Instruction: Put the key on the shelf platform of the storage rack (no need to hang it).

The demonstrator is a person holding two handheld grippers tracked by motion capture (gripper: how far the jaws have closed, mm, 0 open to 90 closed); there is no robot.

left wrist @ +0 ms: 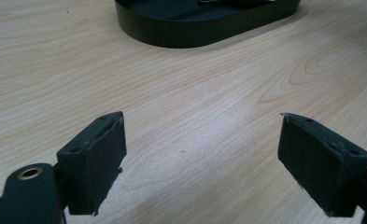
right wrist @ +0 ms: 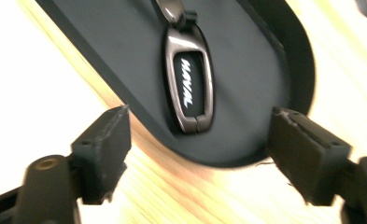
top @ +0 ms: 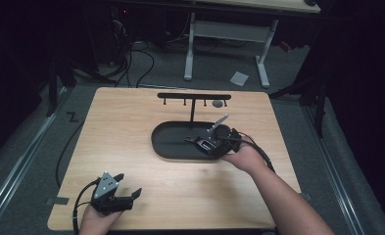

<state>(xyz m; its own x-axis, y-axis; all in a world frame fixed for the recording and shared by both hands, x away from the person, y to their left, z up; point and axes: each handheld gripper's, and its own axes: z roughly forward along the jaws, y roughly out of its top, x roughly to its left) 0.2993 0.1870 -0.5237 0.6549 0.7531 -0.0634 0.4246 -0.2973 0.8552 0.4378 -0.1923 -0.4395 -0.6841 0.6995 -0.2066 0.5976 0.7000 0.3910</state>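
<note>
Key fob (right wrist: 189, 84) lettered "HAVAL" in black tray (right wrist: 102, 51), legible from right gripper (right wrist: 197, 140) view, both grippers' jaws wide, empty.

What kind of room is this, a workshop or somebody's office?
Probably a lab or recording studio rather than an office: a lit wooden table stands alone amid dark surroundings, cables lie on the grey carpet behind it, and a person holds a cabled left tool.

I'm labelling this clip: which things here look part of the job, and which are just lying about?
Likely in play: key fob, black tray, hook stand, right gripper.
Idle: left gripper, paper scrap on the floor, far desk.
</note>
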